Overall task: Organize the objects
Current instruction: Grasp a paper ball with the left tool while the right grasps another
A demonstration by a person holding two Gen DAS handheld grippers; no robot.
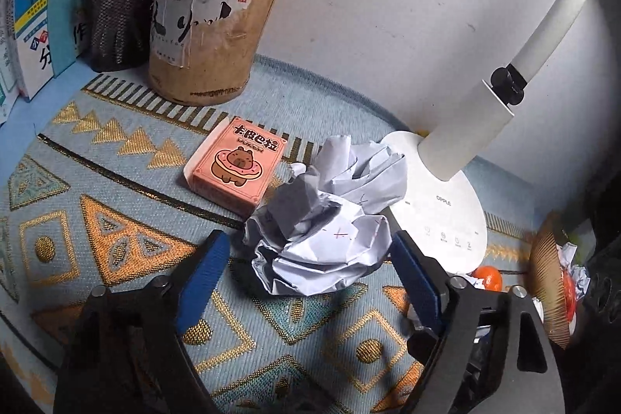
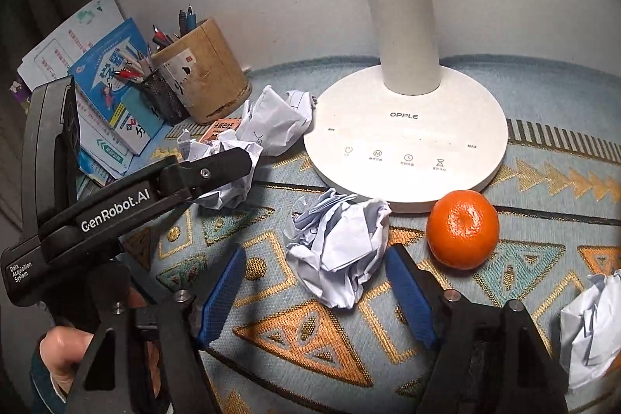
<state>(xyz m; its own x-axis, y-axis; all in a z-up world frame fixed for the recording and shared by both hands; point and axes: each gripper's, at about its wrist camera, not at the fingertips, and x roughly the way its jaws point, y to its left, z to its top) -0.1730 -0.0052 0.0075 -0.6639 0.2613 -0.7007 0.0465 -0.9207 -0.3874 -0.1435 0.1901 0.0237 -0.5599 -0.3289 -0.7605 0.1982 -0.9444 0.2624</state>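
The left tool (image 1: 306, 274) stands with its blue pads apart, flanking a large crumpled white paper wad (image 1: 322, 220) without touching it. The right tool (image 2: 316, 291) is likewise spread around a smaller crumpled white paper ball (image 2: 337, 251). Both wads are irregular and creased, with no clear long axis, and rest on the patterned woven surface (image 1: 116, 220). A round orange tangerine (image 2: 462, 233) sits just beside the white lamp base (image 2: 403, 138). Beyond the large wad, a flat pink card box (image 1: 236, 165) lies tilted. Farthest back, a tan cylindrical holder (image 1: 209, 33) and a black mesh cup (image 1: 116, 22) contain pens.
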